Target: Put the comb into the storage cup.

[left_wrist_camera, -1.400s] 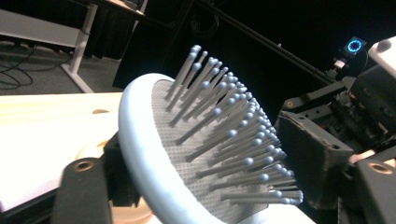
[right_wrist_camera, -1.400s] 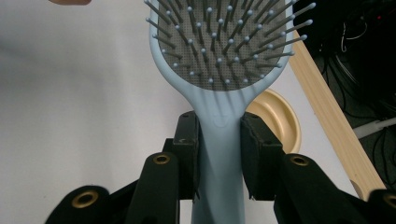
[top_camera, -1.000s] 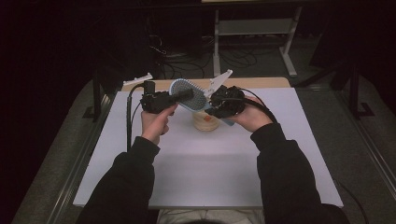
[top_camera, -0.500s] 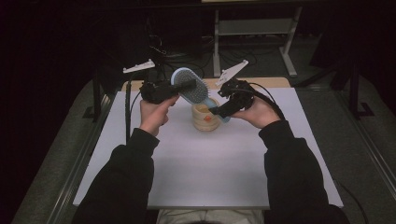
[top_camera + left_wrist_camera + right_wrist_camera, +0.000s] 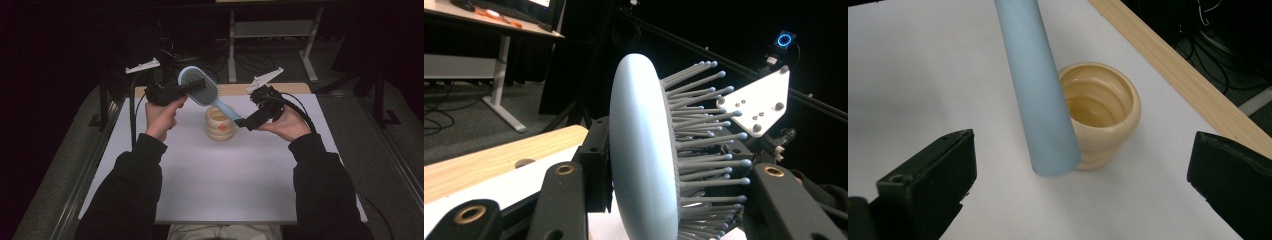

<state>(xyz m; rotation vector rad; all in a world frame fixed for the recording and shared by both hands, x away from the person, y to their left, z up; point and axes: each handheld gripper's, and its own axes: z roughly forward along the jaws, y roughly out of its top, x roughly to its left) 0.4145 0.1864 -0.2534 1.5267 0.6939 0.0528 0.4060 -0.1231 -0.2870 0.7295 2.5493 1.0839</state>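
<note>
The left gripper [image 5: 192, 87] is clamping the oval head of a pale blue brush [image 5: 200, 90], holding it in the air above the white mat [image 5: 220, 185]. In the left gripper view the head [image 5: 644, 155] is standing on edge between the two black jaws, its smooth back facing left and its grey bristles [image 5: 704, 140] sticking out to the right.

From above, the brush's long axis is running on a slant: head up and to the left, handle [image 5: 227, 110] pointing down and to the right, toward the right gripper [image 5: 245, 121]. The handle is passing over the cup [image 5: 220, 125], a cream ribbed one standing upright on the mat.

The right gripper's jaws have just been opening and are now standing wide apart. In the right gripper view the handle's blunt end [image 5: 1048, 145] is hanging between them, touching neither, with the cup [image 5: 1103, 115] just behind it, mouth up, near the table's wooden edge [image 5: 1173, 75].
</note>
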